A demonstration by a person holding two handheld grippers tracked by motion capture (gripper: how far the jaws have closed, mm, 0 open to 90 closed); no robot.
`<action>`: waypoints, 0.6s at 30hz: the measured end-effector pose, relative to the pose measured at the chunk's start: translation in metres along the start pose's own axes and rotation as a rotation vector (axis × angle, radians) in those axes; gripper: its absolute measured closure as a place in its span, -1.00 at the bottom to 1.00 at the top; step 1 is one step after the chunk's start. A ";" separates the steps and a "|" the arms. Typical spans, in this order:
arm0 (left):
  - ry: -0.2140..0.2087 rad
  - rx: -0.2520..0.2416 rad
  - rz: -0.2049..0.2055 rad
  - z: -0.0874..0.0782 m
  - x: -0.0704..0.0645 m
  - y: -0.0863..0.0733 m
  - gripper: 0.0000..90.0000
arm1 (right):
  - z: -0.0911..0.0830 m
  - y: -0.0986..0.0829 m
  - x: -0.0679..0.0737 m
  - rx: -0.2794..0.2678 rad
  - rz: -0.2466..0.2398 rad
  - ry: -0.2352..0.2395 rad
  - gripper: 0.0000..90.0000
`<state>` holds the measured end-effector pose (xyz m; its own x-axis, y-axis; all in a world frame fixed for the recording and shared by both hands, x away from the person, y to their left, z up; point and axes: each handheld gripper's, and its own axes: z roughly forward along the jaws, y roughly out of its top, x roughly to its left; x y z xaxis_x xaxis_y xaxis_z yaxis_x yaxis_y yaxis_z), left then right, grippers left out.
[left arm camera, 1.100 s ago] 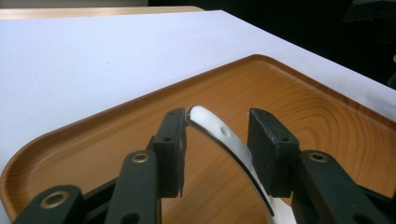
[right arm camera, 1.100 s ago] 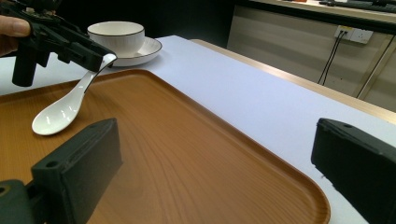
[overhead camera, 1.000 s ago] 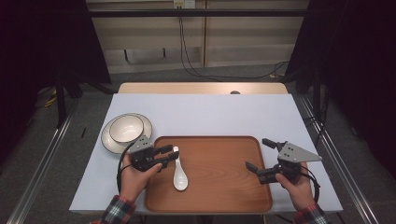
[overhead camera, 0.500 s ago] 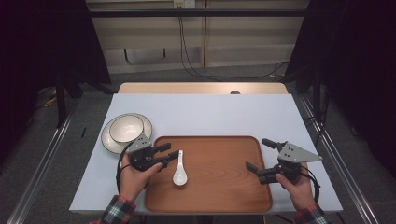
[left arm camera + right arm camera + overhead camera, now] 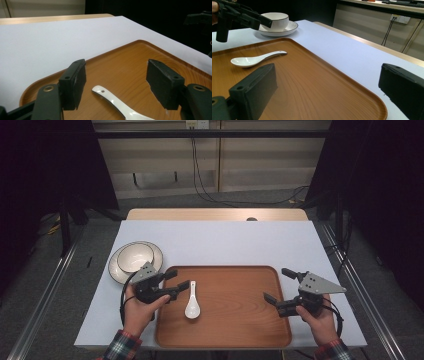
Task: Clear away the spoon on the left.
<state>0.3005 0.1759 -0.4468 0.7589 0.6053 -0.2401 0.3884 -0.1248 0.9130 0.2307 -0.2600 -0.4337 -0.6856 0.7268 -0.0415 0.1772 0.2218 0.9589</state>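
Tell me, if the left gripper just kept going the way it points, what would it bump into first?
Probably the white spoon: its handle lies between the open jaws of the left gripper, on the wooden tray. Height above it is unclear.

- We are seeing one wooden tray [image 5: 235, 320] lying on the table.
- We are counting one white spoon [image 5: 191, 301].
- We are counting one bowl [image 5: 134, 257], sitting on one plate [image 5: 116, 268].
- We are counting two grippers: left gripper [image 5: 181, 281], right gripper [image 5: 276, 286].
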 end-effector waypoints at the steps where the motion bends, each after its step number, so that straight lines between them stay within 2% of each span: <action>1: -0.020 -0.006 0.005 -0.001 0.002 0.000 -0.32 | 0.000 0.000 0.000 0.000 -0.004 -0.005 -0.97; 3: -0.016 -0.013 0.005 -0.003 0.002 0.002 -0.35 | 0.000 0.000 0.000 0.000 -0.002 -0.005 -0.97; 4: 0.014 -0.016 -0.002 -0.005 0.002 0.002 -0.37 | 0.000 0.000 0.000 0.002 0.000 -0.002 -0.97; 10: 0.006 -0.038 0.006 -0.013 0.004 0.006 -0.46 | -0.001 0.000 -0.001 -0.007 -0.001 -0.007 -0.97; 12: 0.018 -0.034 0.018 -0.015 0.005 0.007 -0.49 | -0.001 0.000 -0.001 -0.005 0.000 -0.014 -0.97; 18: 0.026 -0.045 0.014 -0.020 0.008 0.008 -0.57 | -0.001 0.000 -0.002 -0.006 0.002 -0.008 -0.97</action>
<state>0.2990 0.1957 -0.4343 0.7502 0.6238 -0.2193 0.3538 -0.0984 0.9301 0.2312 -0.2619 -0.4329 -0.6796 0.7324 -0.0417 0.1746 0.2167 0.9605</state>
